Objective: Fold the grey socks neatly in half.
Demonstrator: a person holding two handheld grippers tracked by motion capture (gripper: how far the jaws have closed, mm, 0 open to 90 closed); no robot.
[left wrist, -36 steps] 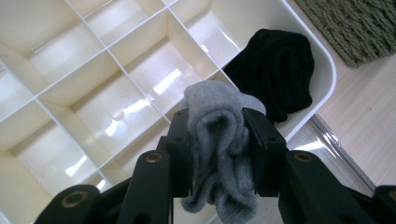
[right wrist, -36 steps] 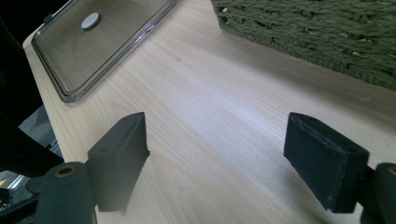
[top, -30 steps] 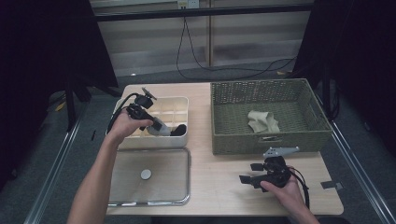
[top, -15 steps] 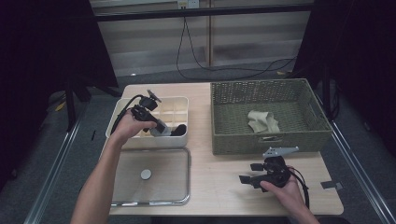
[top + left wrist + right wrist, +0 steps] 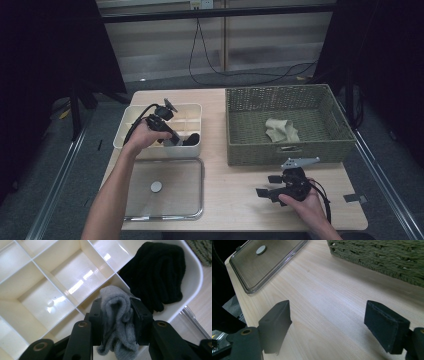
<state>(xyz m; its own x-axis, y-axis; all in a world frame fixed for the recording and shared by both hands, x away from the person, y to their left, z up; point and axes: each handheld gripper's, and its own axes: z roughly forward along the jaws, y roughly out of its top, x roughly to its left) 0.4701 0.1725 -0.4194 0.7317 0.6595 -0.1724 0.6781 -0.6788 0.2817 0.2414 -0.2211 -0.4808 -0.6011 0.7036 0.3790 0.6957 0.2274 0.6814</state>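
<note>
Two claws are in use. The left claw (image 5: 172, 141) is clamped on a grey sock (image 5: 117, 322) and hangs over the near right part of the white organizer (image 5: 131, 122). In the left gripper view the sock is bunched between the jaws, with its long axis running along them; its top pokes out past the jaw tips and its lower end hangs back toward the claw body. The sock sits directly over a divider wall: an open cell lies just ahead and to the left in that view, and the corner cell to the right already holds a black sock (image 5: 156, 272). Judgement: the coming move turns on this alignment, since the sock must clear the divider to drop into the free cell beside the black one. The left hand (image 5: 142, 137) is the nearer one to the organizer.

A clear lid (image 5: 165, 187) lies flat on the tabletop (image 5: 230, 195) just in front of the organizer.

Further right, a beige sock (image 5: 281, 130) lies in the wicker basket (image 5: 285, 152). The right claw (image 5: 267, 186) rests low over the tabletop near the basket front, jaws apart and empty.

Compared with the earlier frames, the left claw has drawn slightly toward the organizer's near edge, sock clamped as before; the right claw has not moved.
</note>
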